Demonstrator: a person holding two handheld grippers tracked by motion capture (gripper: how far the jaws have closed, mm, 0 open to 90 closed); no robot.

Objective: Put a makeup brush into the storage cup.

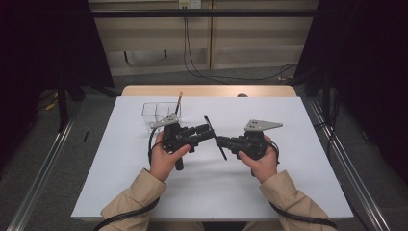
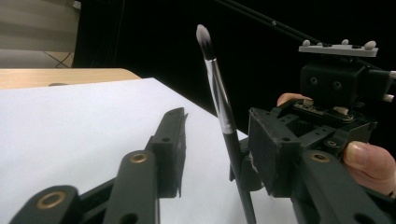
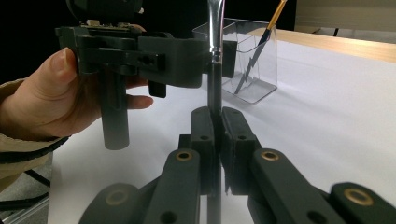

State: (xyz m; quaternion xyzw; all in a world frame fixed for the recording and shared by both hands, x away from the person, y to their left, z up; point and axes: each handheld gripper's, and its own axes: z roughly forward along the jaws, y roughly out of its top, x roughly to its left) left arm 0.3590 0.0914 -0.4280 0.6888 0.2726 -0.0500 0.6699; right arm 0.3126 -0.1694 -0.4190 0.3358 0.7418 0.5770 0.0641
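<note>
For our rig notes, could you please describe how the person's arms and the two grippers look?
Both sleeves are beige. The left gripper and right gripper are black, with brass-coloured pivot pins; each carries a grey three-cornered plate and trails a black cable.

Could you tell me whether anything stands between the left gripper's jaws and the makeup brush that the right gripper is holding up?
Nothing visible does. The makeup brush stands upright, clamped in the right gripper, already in the gap of the left gripper, whose jaws do not yet press it. The clear container sits behind.
</note>
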